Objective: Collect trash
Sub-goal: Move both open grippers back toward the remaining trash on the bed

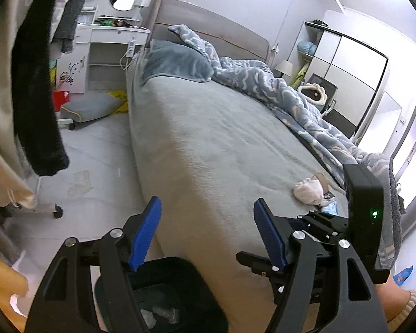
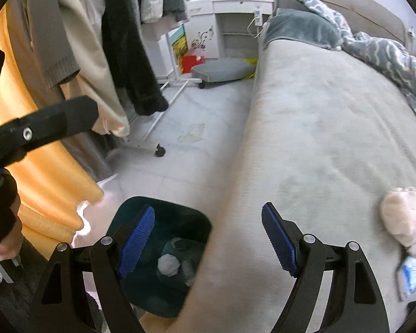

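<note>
Grey sheeting covers the bed (image 1: 208,144), a crumpled blue quilt (image 1: 277,83) along its far side. Beside the bed on the floor stands a dark bin (image 2: 163,222) with white wads inside. Crumpled white trash (image 1: 307,191) lies on the sheet. Left gripper (image 1: 208,233) and right gripper (image 2: 208,238) both gape, empty.

Grey bed (image 1: 208,144), blue-and-white wavy quilt (image 1: 263,80), dark bin (image 2: 163,222)
</note>
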Demonstrator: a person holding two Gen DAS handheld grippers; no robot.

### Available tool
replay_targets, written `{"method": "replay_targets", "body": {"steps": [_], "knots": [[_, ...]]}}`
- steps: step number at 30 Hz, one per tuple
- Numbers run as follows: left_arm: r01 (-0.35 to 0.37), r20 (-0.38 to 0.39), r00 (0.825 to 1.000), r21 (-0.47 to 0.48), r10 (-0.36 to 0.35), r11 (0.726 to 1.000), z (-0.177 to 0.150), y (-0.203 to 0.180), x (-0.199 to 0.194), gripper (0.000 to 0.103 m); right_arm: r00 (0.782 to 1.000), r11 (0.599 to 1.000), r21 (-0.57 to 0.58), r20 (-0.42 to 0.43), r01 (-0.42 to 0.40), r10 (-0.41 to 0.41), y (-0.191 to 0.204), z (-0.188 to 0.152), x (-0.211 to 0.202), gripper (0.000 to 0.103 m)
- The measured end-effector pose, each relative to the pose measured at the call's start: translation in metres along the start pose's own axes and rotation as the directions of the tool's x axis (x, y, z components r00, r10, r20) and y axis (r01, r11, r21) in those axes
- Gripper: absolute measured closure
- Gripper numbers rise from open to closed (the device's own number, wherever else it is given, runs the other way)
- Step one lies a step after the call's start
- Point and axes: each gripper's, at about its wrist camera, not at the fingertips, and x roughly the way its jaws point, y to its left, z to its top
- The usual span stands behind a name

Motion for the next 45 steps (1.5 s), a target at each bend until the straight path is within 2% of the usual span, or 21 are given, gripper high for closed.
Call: {"method": "replay_targets", "body": {"steps": [15, 23, 26, 28, 31, 39, 45], "knots": [[0.060, -0.021, 0.998, 0.040, -0.060, 0.997, 0.005, -0.074, 0.040, 0.025, 0.996, 0.994, 0.073, 0.049, 0.077, -0.081, -0.079, -0.031, -0.055, 0.022], [0.076, -0.002, 0.997, 0.112, -0.076, 0.991, 0.008, -0.117, 0.046, 0.023, 0.990, 0.987, 0.111, 0.058, 0.119, -0.126, -0.110, -0.052, -0.079, 0.022], [0.055, 0.018, 0.998, 0.173, -0.059, 0.983, 0.010, -0.133, 0.047, 0.022, 0.988, 0.983, 0.131, 0.059, 0.131, -0.139, -0.126, -0.062, -0.088, 0.023], [0.040, 0.032, 0.998, 0.217, -0.048, 0.975, 0.010, -0.143, 0.049, 0.020, 0.987, 0.980, 0.142, 0.059, 0.138, -0.148, -0.134, -0.067, -0.094, 0.029], [0.041, 0.032, 0.998, 0.257, -0.051, 0.966, 0.008, -0.153, 0.055, 0.019, 0.985, 0.975, 0.161, 0.056, 0.150, -0.161, -0.149, -0.077, -0.102, 0.033], [0.095, -0.044, 0.995, 0.305, -0.086, 0.948, 0.000, -0.175, 0.089, 0.017, 0.982, 0.969, 0.182, 0.053, 0.170, -0.182, -0.177, -0.092, -0.119, 0.037], [0.105, -0.059, 0.994, 0.361, -0.090, 0.926, -0.007, -0.192, 0.104, 0.017, 0.982, 0.968, 0.175, 0.018, 0.180, -0.186, -0.196, -0.104, -0.125, 0.038]]}}
